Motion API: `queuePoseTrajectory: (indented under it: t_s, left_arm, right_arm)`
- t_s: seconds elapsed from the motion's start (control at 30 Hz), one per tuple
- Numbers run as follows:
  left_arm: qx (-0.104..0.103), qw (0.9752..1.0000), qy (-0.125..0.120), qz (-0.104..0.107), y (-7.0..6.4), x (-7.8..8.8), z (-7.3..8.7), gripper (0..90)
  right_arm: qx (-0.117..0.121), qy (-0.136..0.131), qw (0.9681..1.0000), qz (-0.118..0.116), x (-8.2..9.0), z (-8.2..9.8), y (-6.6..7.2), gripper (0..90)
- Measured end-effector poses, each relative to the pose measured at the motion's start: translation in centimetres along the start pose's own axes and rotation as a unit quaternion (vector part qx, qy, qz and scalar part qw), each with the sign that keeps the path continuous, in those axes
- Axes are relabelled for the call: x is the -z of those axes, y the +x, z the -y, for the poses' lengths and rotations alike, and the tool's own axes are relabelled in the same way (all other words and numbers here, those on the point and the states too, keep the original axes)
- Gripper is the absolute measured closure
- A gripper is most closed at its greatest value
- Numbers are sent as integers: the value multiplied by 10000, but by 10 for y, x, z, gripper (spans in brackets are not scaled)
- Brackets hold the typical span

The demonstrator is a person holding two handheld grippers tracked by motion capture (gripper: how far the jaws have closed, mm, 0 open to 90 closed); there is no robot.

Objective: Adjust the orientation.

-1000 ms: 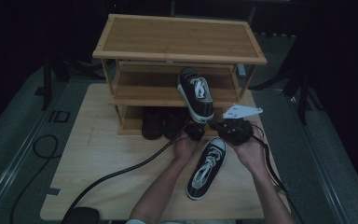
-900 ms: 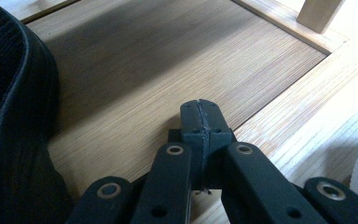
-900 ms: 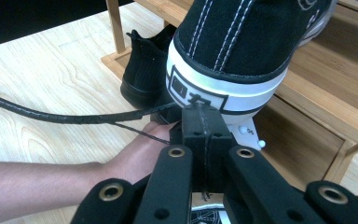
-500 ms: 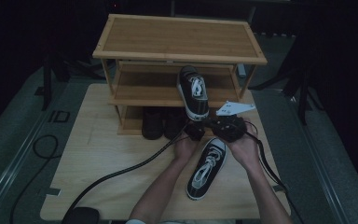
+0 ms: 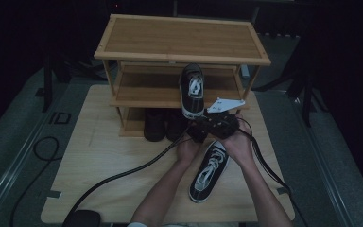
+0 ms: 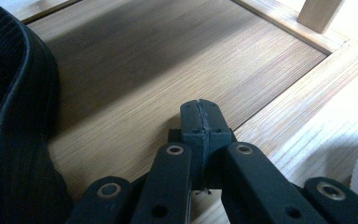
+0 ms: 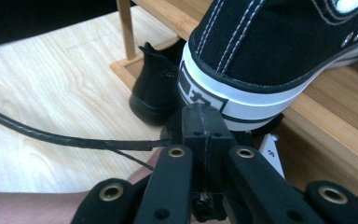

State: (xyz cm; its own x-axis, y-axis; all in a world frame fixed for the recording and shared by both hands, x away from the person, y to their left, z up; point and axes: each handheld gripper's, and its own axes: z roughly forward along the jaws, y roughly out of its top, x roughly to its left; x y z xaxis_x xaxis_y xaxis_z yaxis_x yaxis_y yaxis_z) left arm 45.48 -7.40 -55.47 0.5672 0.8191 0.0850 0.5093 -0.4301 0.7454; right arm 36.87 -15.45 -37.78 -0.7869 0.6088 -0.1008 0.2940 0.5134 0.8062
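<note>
Since the earlier frame, the right claw (image 5: 207, 126) has been shifted slightly leftward toward the left claw (image 5: 196, 135), both near the rack's front edge. On the shoe rack (image 5: 179, 56), one black sneaker (image 5: 192, 90) is already set on the middle shelf, heel overhanging. Its mate (image 5: 209, 171) is left lying on the desk (image 5: 99, 156) between the forearms, so roughly half appears done. Both claws are pressed together, empty. Dark boots (image 5: 155, 124) are stored on the bottom shelf.
</note>
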Motion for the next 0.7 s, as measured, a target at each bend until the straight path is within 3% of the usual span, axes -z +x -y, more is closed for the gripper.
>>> queuePoseTrajectory:
  t_s: [0.2,0.7]
  left_arm:
    - [-15,10000,16,-21,0,0,0,900]
    - [-5,10000,-13,-6,0,0,0,900]
  right_arm:
    - [-81,-25,10000,-39,-4,-1,-5,900]
    - [-76,-11,9998,202,-12,-11,-10,900]
